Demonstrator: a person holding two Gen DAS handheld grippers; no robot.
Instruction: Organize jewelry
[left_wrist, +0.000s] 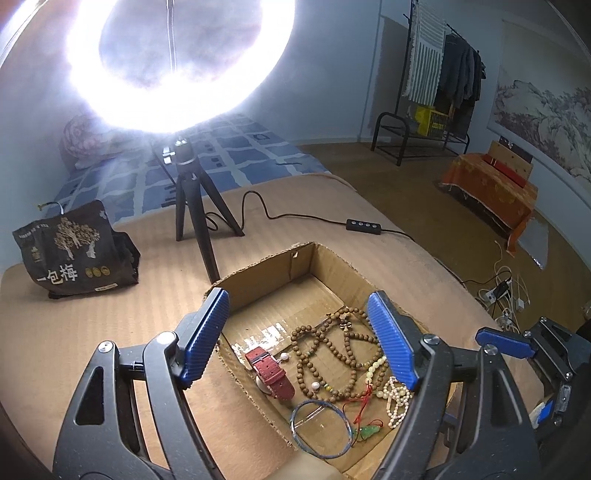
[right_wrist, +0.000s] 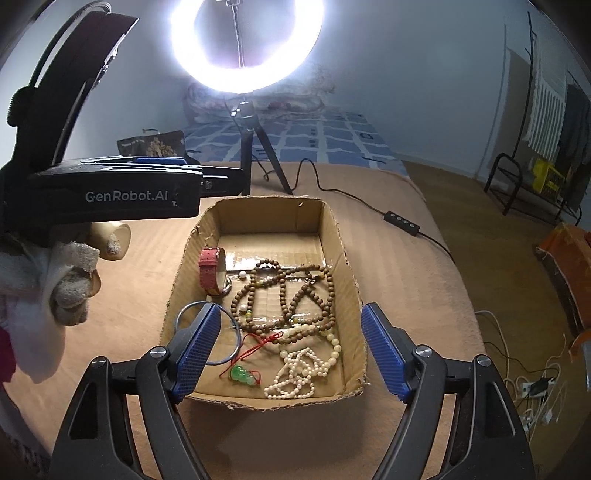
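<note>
Tan bedcover bears a cardboard box (right_wrist: 343, 258) of tangled wooden beads (right_wrist: 291, 295).

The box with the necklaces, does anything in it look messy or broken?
Yes. The brown beads lie in tangled loops over the white beads and the red cord of the green pendant. The watch leans on its side by the left wall. The box has ragged, torn edges.

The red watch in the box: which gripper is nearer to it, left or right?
Left. The left gripper hangs open just above the red watch. The right gripper hangs open nearer the white pearls, at the box's near end.
</note>
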